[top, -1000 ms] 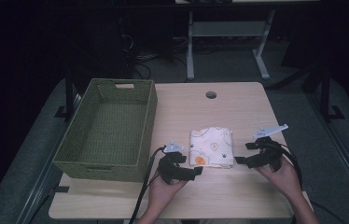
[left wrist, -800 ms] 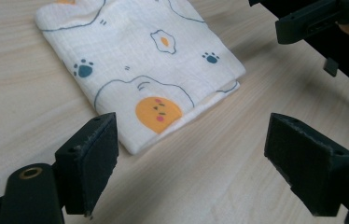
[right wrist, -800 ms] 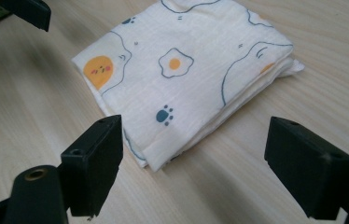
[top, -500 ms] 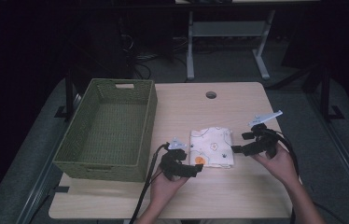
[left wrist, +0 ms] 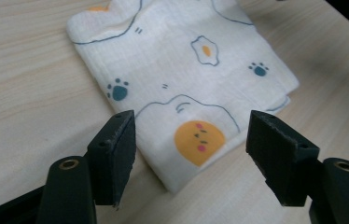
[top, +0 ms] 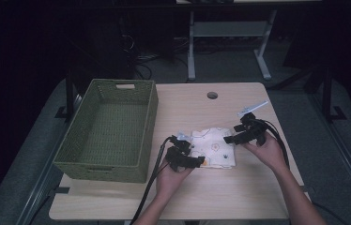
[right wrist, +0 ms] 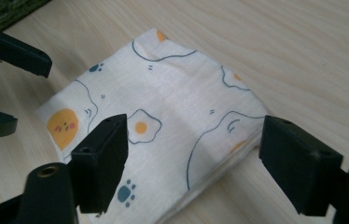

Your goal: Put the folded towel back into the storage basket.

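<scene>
A folded white cloth [top: 213,147] printed with fried eggs, paw prints and an orange face lies flat on the wooden table [top: 202,197]. My left gripper [top: 198,161] sits at its near left corner. In the left gripper view that corner of the cloth [left wrist: 182,60] lies between the jaws of the left gripper [left wrist: 191,158], untouched. My right gripper [top: 229,139] is at the cloth's right edge. In the right gripper view the jaws of the right gripper [right wrist: 200,163] straddle the folded edge of the cloth [right wrist: 172,102] without pressing on it. Both pairs of jaws have just been closing a little.
A green woven basket [top: 112,129] stands on the left half of the table, its long side close to my left hand. A round cable hole [top: 212,95] sits near the table's far edge. The left gripper's jaws [right wrist: 9,84] show beyond the cloth in the right gripper view.
My right hand has moved left, from beside the cloth up to its right edge. My left hand has shifted a little toward the cloth's near left corner. The cloth has not moved.
</scene>
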{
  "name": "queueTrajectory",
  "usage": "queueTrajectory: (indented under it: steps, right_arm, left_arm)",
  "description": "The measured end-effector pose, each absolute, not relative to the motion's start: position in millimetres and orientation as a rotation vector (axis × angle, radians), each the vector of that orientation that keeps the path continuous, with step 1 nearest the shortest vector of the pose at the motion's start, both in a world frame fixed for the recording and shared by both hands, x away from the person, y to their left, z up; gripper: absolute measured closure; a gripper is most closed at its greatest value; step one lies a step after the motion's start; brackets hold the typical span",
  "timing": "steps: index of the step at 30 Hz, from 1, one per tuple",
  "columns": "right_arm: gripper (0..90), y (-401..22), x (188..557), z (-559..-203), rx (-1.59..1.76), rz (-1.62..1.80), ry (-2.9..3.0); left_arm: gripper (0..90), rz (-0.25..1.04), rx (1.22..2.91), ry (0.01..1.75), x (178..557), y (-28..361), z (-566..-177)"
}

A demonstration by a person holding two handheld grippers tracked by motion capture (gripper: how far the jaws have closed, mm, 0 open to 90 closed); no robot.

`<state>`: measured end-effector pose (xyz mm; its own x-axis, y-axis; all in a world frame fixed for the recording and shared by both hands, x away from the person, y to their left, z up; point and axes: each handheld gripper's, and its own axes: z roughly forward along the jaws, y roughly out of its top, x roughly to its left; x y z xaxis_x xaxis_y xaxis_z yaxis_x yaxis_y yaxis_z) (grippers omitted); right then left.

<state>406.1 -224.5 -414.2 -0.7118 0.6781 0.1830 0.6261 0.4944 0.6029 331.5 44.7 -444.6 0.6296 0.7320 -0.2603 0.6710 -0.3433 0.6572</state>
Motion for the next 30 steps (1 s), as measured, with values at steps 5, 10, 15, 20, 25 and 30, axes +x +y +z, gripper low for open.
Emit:
queueTrajectory:
  steps: [5,10,15,20,25,30]
  right_arm:
    - [27.6,-216,417,-427,1.163,0.962,2.666]
    - [31.3,-212,425,-432,1.181,0.954,2.63]
    - [35.7,-207,430,-439,1.198,0.914,2.63]
    - [38.5,-205,431,-445,1.205,0.87,2.636]
    - [38.5,-206,433,-444,1.218,0.863,2.616]
    - [38.1,-205,434,-450,1.218,0.819,2.639]
  left_arm:
    - [35.8,0.107,2.121,1.116,330,40,-453]
    - [38.8,0.103,2.119,1.145,334,42,-455]
    - [40.7,0.101,2.135,1.141,334,41,-456]
    - [43.0,0.11,2.142,1.151,334,40,-457]
    - [43.4,0.117,2.153,1.163,336,41,-458]
    - [45.4,0.117,2.155,1.156,336,41,-458]
